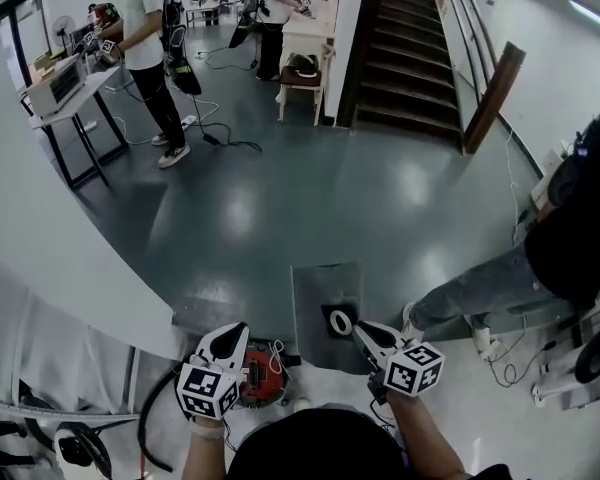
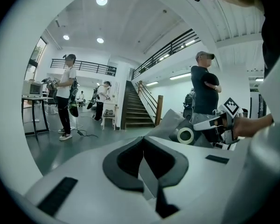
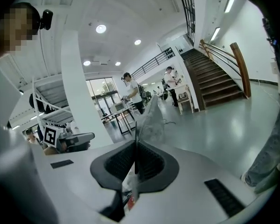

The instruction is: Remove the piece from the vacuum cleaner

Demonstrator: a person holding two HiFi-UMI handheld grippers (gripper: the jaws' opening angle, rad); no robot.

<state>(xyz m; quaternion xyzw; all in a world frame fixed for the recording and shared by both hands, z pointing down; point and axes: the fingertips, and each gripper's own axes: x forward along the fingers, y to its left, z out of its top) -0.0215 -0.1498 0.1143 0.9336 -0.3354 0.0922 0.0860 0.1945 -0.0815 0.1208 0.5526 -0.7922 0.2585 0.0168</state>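
Note:
A grey dust bag [image 1: 325,298] with a black collar and a white ring [image 1: 340,322] hangs above the red vacuum cleaner [image 1: 263,380], which sits on the floor between my hands. My right gripper [image 1: 358,330] is shut on the collar's edge. In the right gripper view the thin dark card stands between the pads [image 3: 136,164] and the bag [image 3: 151,118] rises beyond them. My left gripper [image 1: 238,334] is shut on a grey flap of the bag [image 2: 149,171]. The ring [image 2: 185,135] and the right gripper [image 2: 219,124] show across from it.
A black hose [image 1: 155,418] curls left of the vacuum cleaner. A person in jeans [image 1: 480,293] is close on the right. A white wall [image 1: 70,278] curves at the left. Farther off are a staircase [image 1: 405,48], a stool [image 1: 302,83], floor cables [image 1: 220,133] and people at tables.

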